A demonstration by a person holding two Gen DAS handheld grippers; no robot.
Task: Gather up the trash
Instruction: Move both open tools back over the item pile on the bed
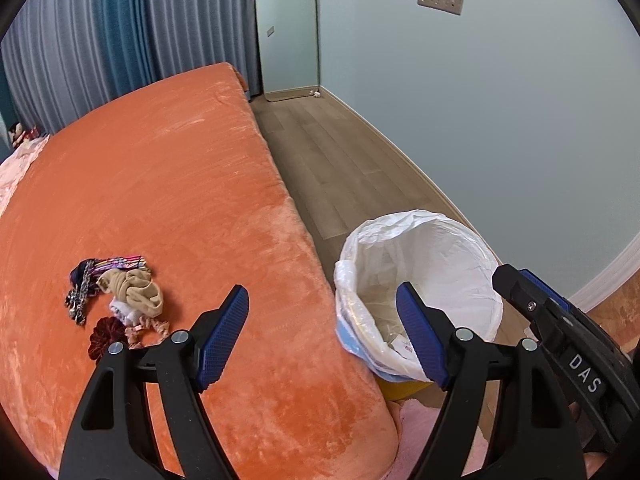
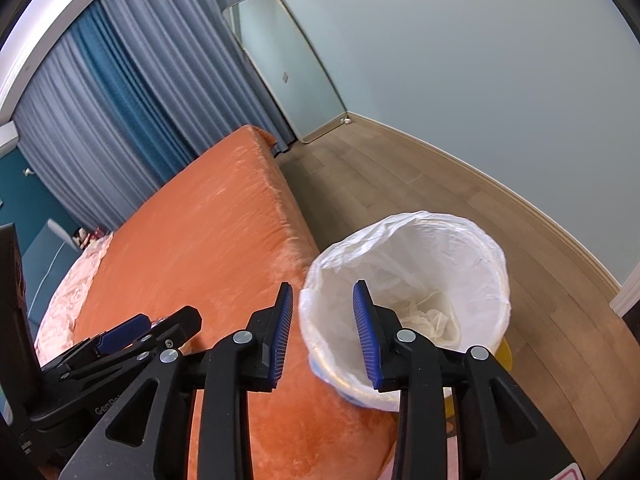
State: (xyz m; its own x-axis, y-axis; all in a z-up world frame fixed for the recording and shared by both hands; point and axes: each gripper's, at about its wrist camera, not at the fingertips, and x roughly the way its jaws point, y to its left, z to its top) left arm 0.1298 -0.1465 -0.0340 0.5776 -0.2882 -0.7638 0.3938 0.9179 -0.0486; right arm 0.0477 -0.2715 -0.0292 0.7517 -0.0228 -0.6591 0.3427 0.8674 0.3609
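A trash bin (image 1: 424, 276) lined with a white plastic bag stands on the floor beside the orange bed (image 1: 160, 184); it also shows in the right wrist view (image 2: 408, 280), with crumpled white paper (image 2: 434, 316) at its bottom. A small pile of items (image 1: 120, 296), beige cloth, dark chain, scrunchies and a striped piece, lies on the bed at the left. My left gripper (image 1: 322, 324) is open and empty above the bed edge, next to the bin. My right gripper (image 2: 322, 316) is open and empty over the bin's near rim; it also shows in the left wrist view (image 1: 532, 300).
Wooden floor (image 1: 332, 160) runs between the bed and the pale blue wall. A tall mirror (image 1: 286, 28) leans in the far corner beside blue-grey curtains (image 1: 120, 32). A pink rug (image 1: 424, 424) lies under the bin. Pink bedding (image 1: 16, 168) lies at the bed's far left.
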